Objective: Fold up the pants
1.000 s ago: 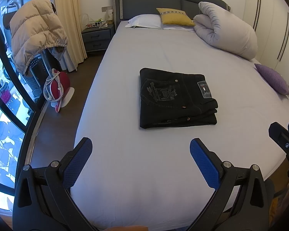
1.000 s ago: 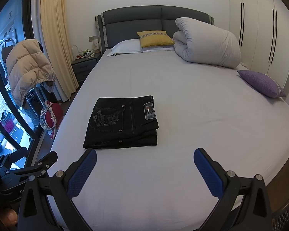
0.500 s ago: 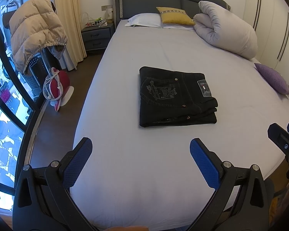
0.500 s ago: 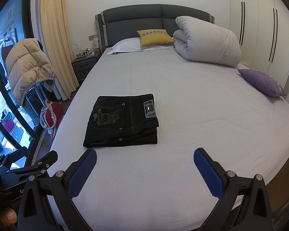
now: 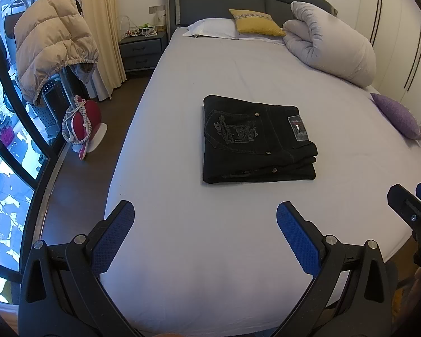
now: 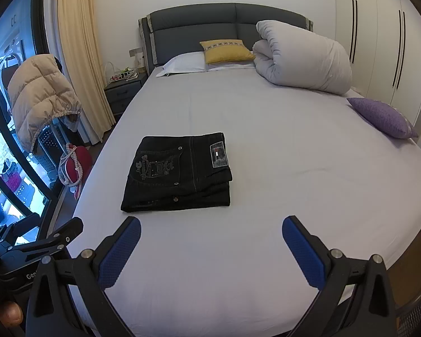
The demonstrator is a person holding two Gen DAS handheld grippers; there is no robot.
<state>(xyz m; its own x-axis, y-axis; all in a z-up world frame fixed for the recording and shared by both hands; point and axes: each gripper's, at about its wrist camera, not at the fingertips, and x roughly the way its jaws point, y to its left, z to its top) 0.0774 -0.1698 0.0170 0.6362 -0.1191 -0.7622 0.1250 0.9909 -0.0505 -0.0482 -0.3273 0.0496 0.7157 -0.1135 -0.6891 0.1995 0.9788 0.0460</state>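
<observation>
pants [image 5: 255,140] lie folded in a compact stack mid-bed [image 5: 238,252], at 12 o'clock of my left gripper [image 5: 205,219] | left and right gripper [image 6: 210,233] both spread apart, empty | folding looks finished, nothing left

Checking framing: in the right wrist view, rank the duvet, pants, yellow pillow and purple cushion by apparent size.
1. duvet
2. pants, though nearer the camera
3. Purple cushion and yellow pillow look alike; unranked.

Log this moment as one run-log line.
pants: folded on bed | left tool: open, empty | right tool: open, empty
</observation>
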